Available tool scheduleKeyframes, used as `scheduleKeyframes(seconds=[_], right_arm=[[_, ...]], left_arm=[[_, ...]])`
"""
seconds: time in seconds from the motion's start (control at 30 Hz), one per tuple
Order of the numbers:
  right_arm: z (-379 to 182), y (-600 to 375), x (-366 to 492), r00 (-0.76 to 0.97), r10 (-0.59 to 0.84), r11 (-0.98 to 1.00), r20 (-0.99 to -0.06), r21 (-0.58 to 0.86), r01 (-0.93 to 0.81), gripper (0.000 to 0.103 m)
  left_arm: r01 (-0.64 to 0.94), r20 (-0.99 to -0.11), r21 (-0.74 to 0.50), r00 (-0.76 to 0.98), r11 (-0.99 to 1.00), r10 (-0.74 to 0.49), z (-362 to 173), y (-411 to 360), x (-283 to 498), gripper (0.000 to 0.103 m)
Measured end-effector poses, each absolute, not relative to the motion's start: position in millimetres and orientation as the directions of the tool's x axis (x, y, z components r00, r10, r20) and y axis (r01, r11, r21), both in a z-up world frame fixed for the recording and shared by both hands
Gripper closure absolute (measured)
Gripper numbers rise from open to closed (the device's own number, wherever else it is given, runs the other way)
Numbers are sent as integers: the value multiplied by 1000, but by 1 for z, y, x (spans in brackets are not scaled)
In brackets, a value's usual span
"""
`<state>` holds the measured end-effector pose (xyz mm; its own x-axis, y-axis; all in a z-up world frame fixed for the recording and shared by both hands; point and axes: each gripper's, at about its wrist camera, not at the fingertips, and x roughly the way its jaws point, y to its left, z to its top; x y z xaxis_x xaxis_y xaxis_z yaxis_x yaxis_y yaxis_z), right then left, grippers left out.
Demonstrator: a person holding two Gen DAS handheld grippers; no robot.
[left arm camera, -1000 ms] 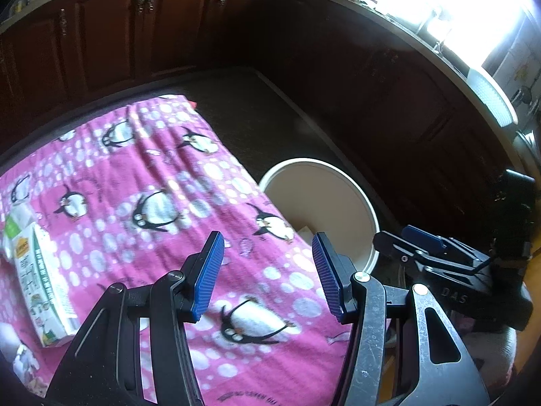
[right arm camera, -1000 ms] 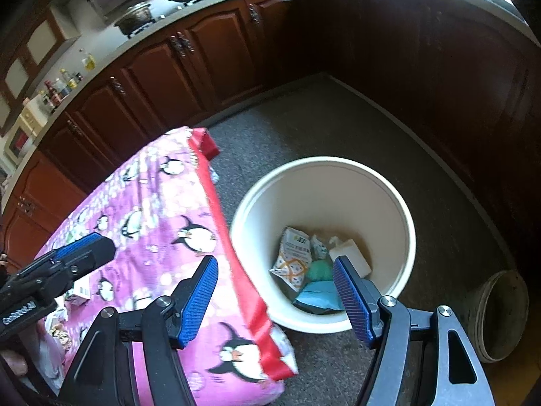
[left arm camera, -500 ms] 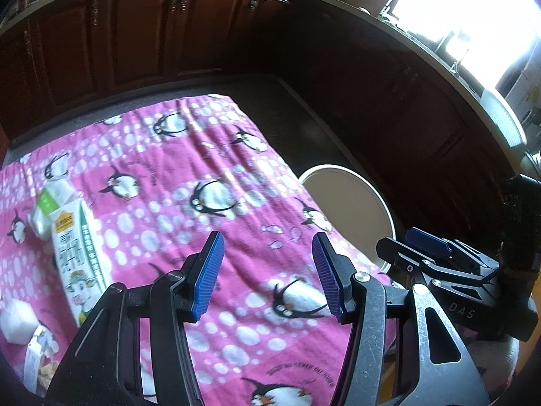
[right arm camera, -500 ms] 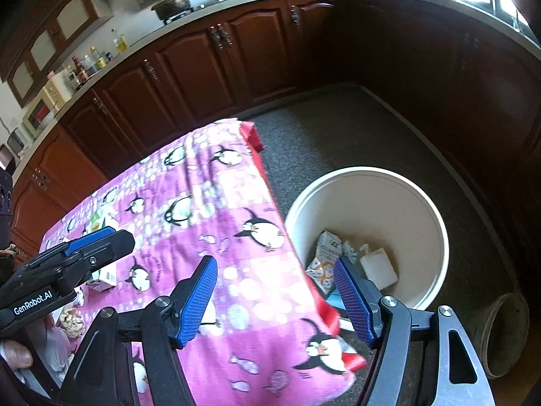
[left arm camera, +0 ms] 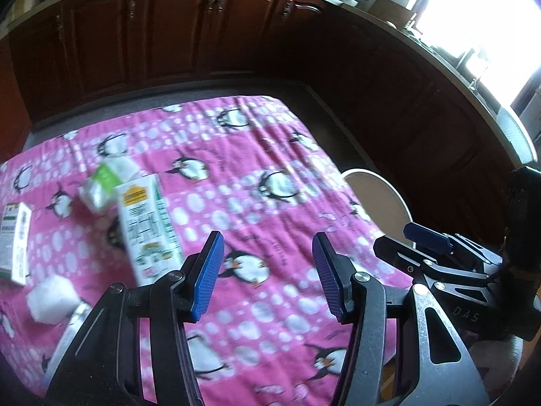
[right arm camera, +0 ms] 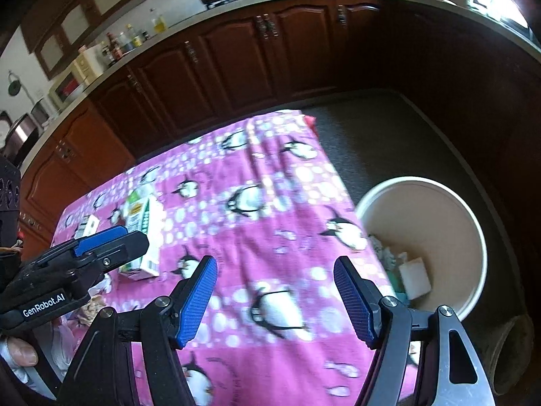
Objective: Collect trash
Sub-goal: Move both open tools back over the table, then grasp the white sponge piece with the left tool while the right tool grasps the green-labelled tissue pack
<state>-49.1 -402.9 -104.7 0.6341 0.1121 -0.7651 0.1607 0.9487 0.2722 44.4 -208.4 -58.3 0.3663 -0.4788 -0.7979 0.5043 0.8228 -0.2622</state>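
In the left wrist view, the trash sits at the left of the frame on the pink penguin cloth (left arm camera: 257, 176). At the far left edge lies a small flat box (left arm camera: 15, 237). Just below it is a white crumpled lump (left arm camera: 50, 299). To the right of those, a tall milk carton (left arm camera: 147, 230) lies on its side, with a small green and white pack (left arm camera: 104, 182) touching its top end. These things look like the trash left to pick up.

At the bottom middle, the left gripper (left arm camera: 267, 272) has its 2 blue pads part way apart, and nothing is between them. It hangs over bare cloth, just right of the carton. That looks like a good spot to reach for the carton next.

At the right, the right gripper (left arm camera: 426, 237) pokes into the frame in front of the white bucket (left arm camera: 378, 186).

In the right wrist view, the right gripper (right arm camera: 275, 301) at the bottom middle is wide and holds nothing. The bucket (right arm camera: 473, 237) stands on the floor at the right, right beside the cloth's edge, so trash can drop in easily. Some trash already lies inside it, like a white block (right arm camera: 414, 279).
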Motion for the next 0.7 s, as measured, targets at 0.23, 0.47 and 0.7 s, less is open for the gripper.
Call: scheduleKeyframes(seconds=[0.23, 0.47, 0.7], right_arm=[[-105, -358, -36, 619, 183, 958, -764, 281, 64, 34], [-107, -320, -25, 595, 246, 955, -765, 295, -16, 34], [-106, -290, -15, 573, 278, 954, -771, 289, -75, 34]], left_arm=[[448, -809, -259, 384, 856, -445, -59, -159, 47, 50], [363, -833, -253, 389, 897, -393, -65, -88, 53, 50], [295, -860, -241, 376, 924, -344, -81, -23, 62, 43]])
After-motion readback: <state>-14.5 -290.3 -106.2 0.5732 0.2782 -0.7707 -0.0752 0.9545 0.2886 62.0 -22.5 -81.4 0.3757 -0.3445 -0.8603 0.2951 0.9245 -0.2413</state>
